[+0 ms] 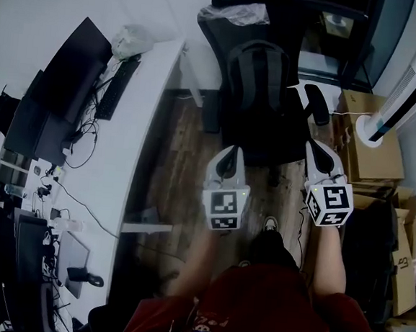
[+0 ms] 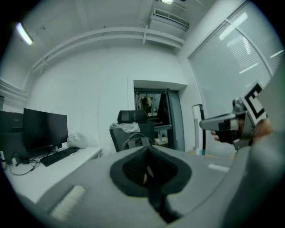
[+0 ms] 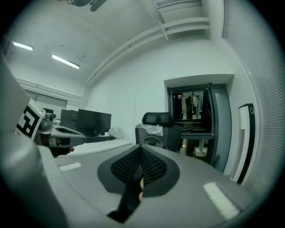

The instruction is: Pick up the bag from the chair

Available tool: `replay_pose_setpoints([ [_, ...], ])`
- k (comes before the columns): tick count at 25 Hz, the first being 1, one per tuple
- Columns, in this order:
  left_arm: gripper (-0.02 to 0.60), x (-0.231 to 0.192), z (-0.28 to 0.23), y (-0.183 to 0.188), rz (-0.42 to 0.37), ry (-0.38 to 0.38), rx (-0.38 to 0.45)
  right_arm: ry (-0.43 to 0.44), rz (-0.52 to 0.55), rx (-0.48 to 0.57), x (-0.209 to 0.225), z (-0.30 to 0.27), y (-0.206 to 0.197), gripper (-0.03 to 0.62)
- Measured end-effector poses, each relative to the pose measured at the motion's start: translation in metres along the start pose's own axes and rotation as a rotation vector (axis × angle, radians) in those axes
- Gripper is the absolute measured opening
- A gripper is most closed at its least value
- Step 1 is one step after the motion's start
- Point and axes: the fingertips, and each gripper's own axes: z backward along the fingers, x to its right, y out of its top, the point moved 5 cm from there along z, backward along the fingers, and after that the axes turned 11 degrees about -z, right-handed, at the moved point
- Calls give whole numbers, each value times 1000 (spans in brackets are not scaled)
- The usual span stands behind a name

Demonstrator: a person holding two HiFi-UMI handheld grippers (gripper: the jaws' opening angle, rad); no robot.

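A black backpack [image 1: 257, 79] stands upright on the seat of a black office chair [image 1: 268, 141], leaning on its backrest. In the left gripper view the bag [image 2: 136, 141] peeks over my jaws, below the chair's headrest [image 2: 131, 118]. In the right gripper view the bag [image 3: 151, 140] shows the same way. My left gripper [image 1: 227, 152] hangs short of the seat's front edge, shut and empty. My right gripper [image 1: 317, 148] is level with it by the chair's right armrest, also shut on nothing. Both sets of pads [image 2: 147, 149] [image 3: 140, 149] meet along one line.
A long white desk [image 1: 123, 140] runs along the left with monitors [image 1: 64, 77], a keyboard [image 1: 117, 85] and a white plastic bag [image 1: 132, 41]. Cardboard boxes [image 1: 372, 151] and a tower fan [image 1: 402, 92] stand right of the chair. Crumpled clear plastic [image 1: 234, 13] lies on the headrest.
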Motion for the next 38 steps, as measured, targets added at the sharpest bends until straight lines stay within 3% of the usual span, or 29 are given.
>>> replay_pose_setpoints([
  [18,-2,-3,-174,35,-36,68,-38,67,-34,-6,134,-133,34,0],
  [30,-2,-20,-239,44,-59,94,-25,101,-11,16,167,-191,51,0],
  [38,-2,-60,-303,30,-47,96,-14,104,33,4,175,-264,54,0],
])
